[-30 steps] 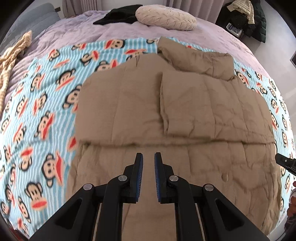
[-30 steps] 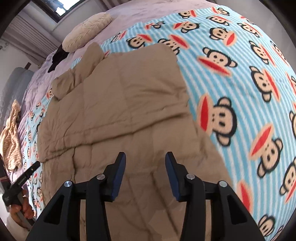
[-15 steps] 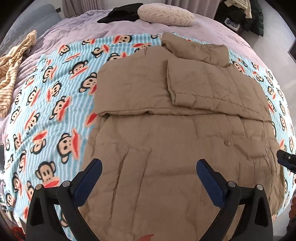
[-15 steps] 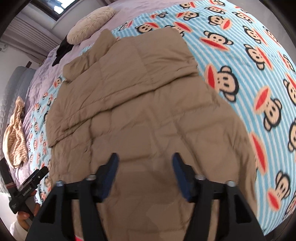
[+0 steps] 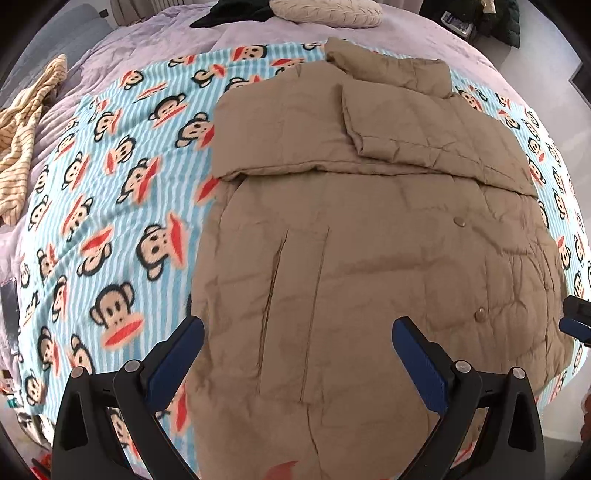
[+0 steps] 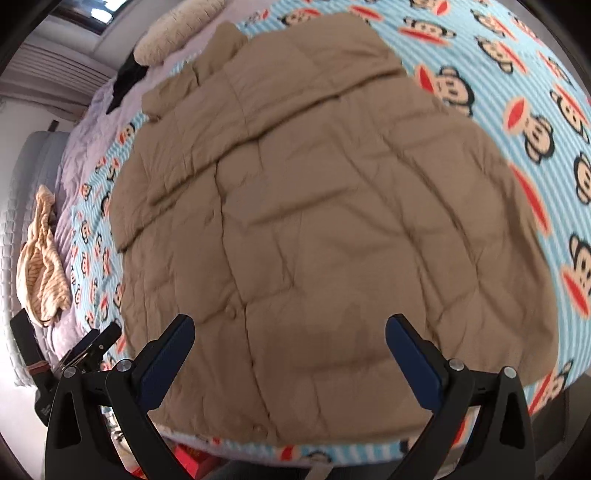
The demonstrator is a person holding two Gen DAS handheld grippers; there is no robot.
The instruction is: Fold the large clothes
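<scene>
Hovering: both grippers hang above the near hem of the coat, neither touching cloth.
Left gripper: jaws spread wide, blue pads far apart, nothing between them; it sits over the coat's left near part, beside the pocket slit.
Right gripper: jaws equally wide, holding nothing, over the coat's lower middle.
Tan padded coat: lying flat on the monkey-print blanket, collar at the far end, both sleeves folded in across the chest, one over the other; two snaps show on the lower right side.
Blanket: spread over a lilac bedcover, showing on both sides of the coat.
Far end: a cream pillow and a dark garment beside it.
Left edge: a striped beige cloth bunched up, well apart from the coat.
</scene>
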